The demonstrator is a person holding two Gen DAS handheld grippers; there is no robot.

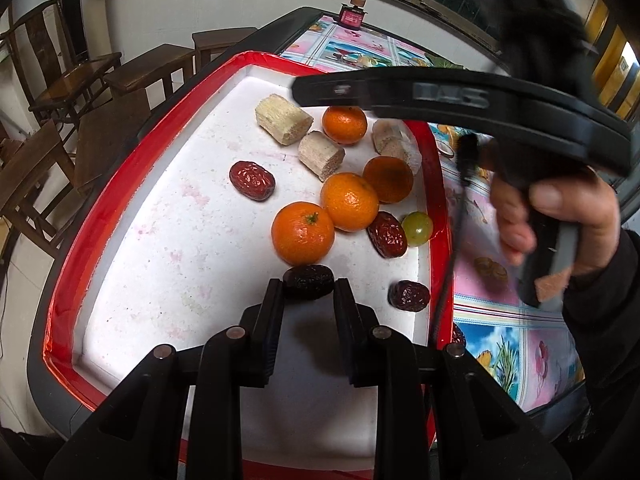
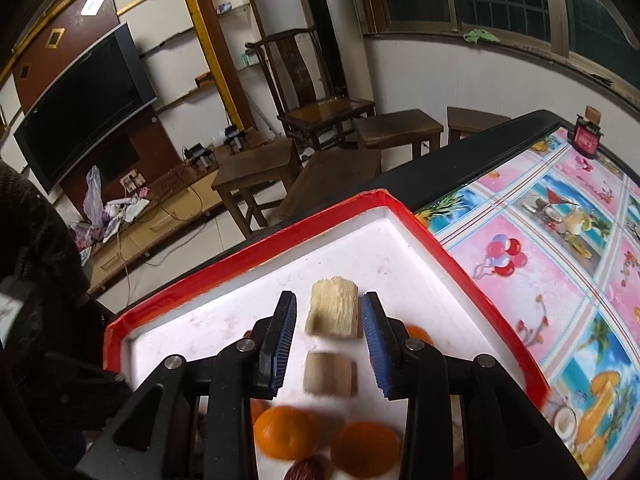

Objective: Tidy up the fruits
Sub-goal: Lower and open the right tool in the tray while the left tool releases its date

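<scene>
Left wrist view: we find our left gripper (image 1: 308, 286) clamped on a dark jujube (image 1: 308, 281) above the foam tray (image 1: 84, 216), presumably for sorting; our right gripper (image 2: 329, 312) stands parted around the far sugarcane piece (image 2: 332, 312), gaps showing at both pads

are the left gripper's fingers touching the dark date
Touching. The left wrist view shows the dark date wedged between the left gripper fingers, both pressing its sides with no gap.
</scene>
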